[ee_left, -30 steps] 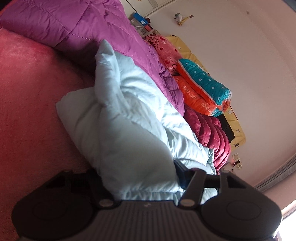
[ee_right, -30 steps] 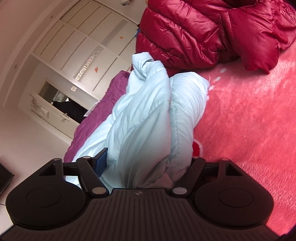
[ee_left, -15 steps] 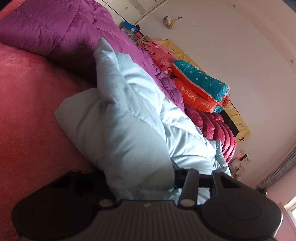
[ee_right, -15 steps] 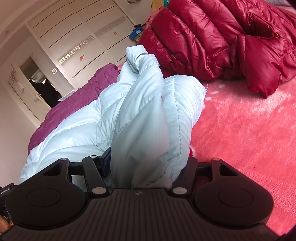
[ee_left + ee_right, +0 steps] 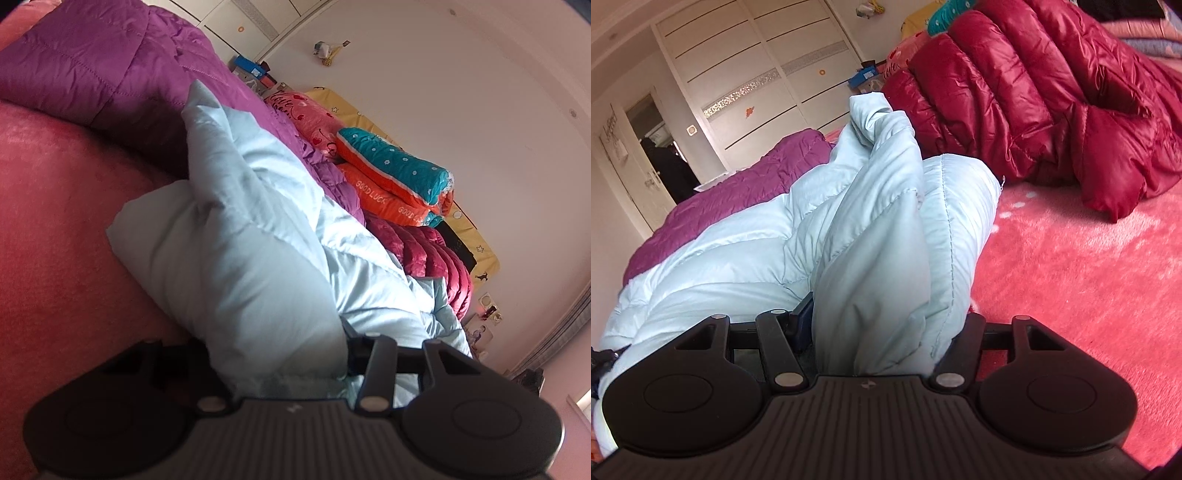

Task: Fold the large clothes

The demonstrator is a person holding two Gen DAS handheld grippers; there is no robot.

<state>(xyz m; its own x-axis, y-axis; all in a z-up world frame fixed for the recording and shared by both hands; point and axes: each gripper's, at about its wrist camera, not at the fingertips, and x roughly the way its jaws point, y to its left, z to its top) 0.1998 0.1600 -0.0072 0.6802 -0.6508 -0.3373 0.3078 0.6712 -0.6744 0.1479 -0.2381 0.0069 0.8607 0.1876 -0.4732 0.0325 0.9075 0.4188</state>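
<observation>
A puffy light blue down jacket lies bunched on a red fleece bedspread. My left gripper is shut on a thick fold of one end; the fabric fills the gap between its fingers and hides the pads. In the right wrist view the same jacket rises in a twisted ridge from my right gripper, which is shut on another thick fold. That fold bulges over both fingers. The rest of the jacket spreads away to the left on the bed.
A purple down jacket lies behind the blue one. A dark red down jacket is heaped at the far right on the bedspread. Folded orange and teal quilts are stacked by the wall. White wardrobe doors stand beyond the bed.
Both pairs of jaws have narrowed on the blue jacket's folds. The right gripper has rolled and shifted, so the room now looks more upright; the left view tilted slightly.
</observation>
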